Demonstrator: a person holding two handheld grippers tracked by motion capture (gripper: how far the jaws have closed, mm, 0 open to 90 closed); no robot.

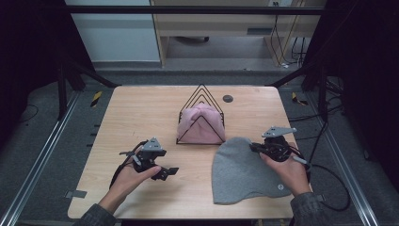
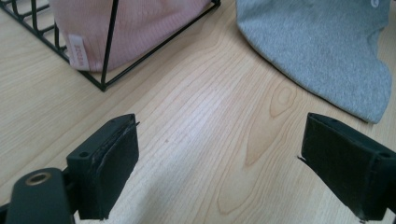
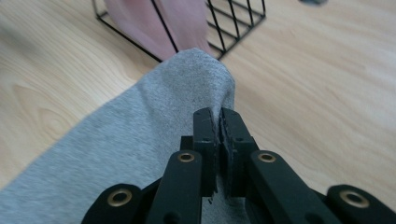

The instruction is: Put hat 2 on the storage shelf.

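on table: one grey hat, one pink hat.

Left gripper fingers spread above bare table, pink cloth in wire rack, grey cloth beyond.

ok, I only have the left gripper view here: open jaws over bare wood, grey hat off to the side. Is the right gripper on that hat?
Observer: Yes. The right gripper is shut on the grey hat, pinching a fold at its top edge.
Operator: Hat off the table?
Observer: Only the pinched fold is raised; the rest lies flat on the table.
Operator: Rack free?
Observer: No, a pink hat sits inside the wire rack.
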